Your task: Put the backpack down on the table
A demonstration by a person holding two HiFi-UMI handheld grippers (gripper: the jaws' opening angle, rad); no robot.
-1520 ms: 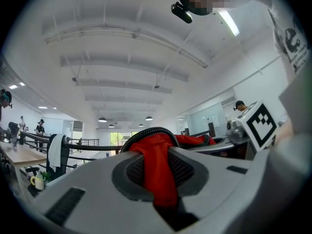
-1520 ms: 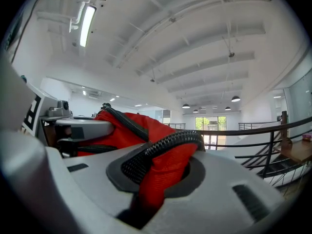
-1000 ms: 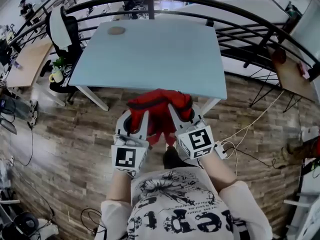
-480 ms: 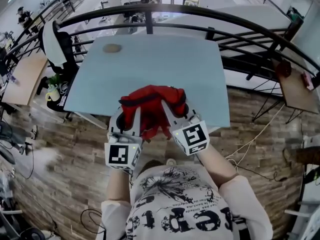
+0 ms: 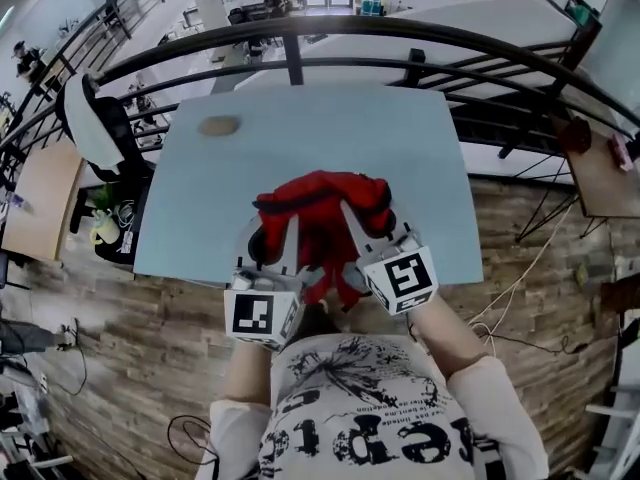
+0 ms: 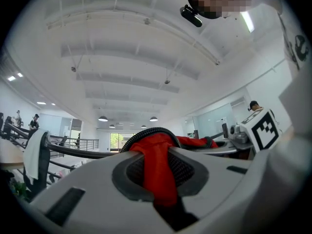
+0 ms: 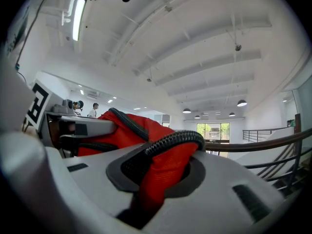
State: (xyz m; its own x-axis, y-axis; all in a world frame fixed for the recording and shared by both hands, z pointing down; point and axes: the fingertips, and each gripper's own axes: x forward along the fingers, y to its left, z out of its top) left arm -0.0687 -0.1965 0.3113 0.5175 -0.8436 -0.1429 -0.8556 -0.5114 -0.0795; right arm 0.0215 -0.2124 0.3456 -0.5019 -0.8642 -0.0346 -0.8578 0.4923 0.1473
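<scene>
A red backpack (image 5: 322,208) with black trim hangs between my two grippers over the near part of the pale blue table (image 5: 330,128). My left gripper (image 5: 272,220) is shut on the bag's left side; its red fabric (image 6: 158,172) is pinched between the jaws. My right gripper (image 5: 362,216) is shut on the right side, with red cloth and a black corded edge (image 7: 168,143) between its jaws. The bag's lower part droops towards the table's near edge; whether it touches the top is hidden.
A small round brown thing (image 5: 218,126) lies at the table's far left. A black curved railing (image 5: 300,28) runs behind the table. An office chair (image 5: 95,128) with a white back stands to the left. Cables (image 5: 520,278) lie on the wooden floor at right.
Both grippers have carried the backpack forward from above the wooden floor to above the near part of the table. Their hold on the bag has not changed.
</scene>
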